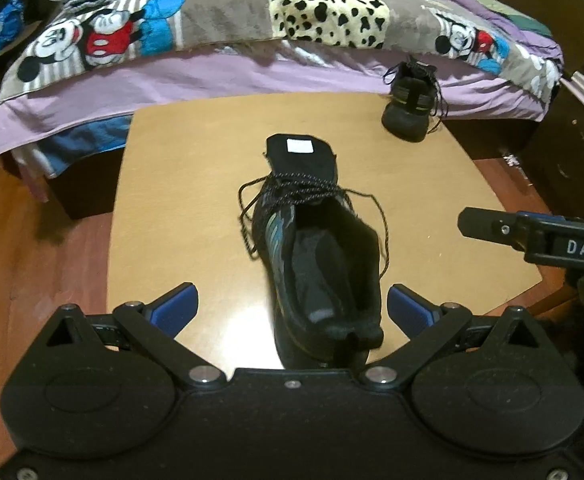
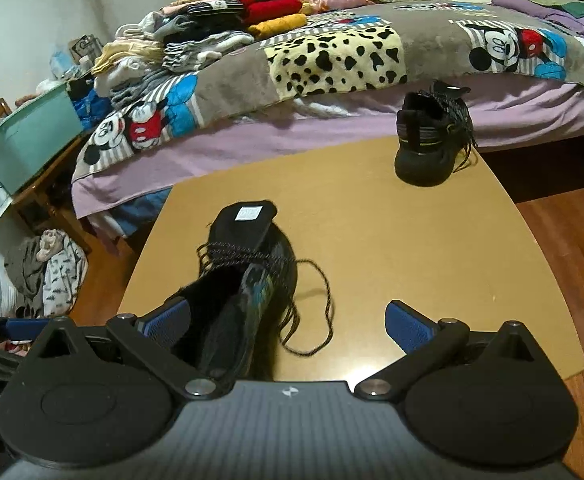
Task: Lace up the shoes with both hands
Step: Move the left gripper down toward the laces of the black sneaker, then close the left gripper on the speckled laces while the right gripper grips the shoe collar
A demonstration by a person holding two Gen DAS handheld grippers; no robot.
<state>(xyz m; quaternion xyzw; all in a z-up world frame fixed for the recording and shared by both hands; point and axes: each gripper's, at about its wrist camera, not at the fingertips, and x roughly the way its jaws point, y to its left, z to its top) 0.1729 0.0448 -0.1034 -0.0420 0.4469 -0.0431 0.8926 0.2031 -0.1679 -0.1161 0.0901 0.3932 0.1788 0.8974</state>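
**Both grippers spread over the near shoe**

Left wrist view: the left gripper (image 1: 292,306) is spread wide, empty, its fingers flanking the heel of the black shoe (image 1: 316,256) on the tan table (image 1: 195,160); loose laces (image 1: 382,232) trail aside.

Right wrist view: the right gripper (image 2: 287,320) is likewise spread, holding nothing; the second shoe (image 2: 432,140) stands at the table's far edge.

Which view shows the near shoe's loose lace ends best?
The left wrist view: the near shoe sits centred, with lace ends trailing down both sides. The right wrist view shows the shoe partly behind the gripper, and only the right-hand loop clearly.
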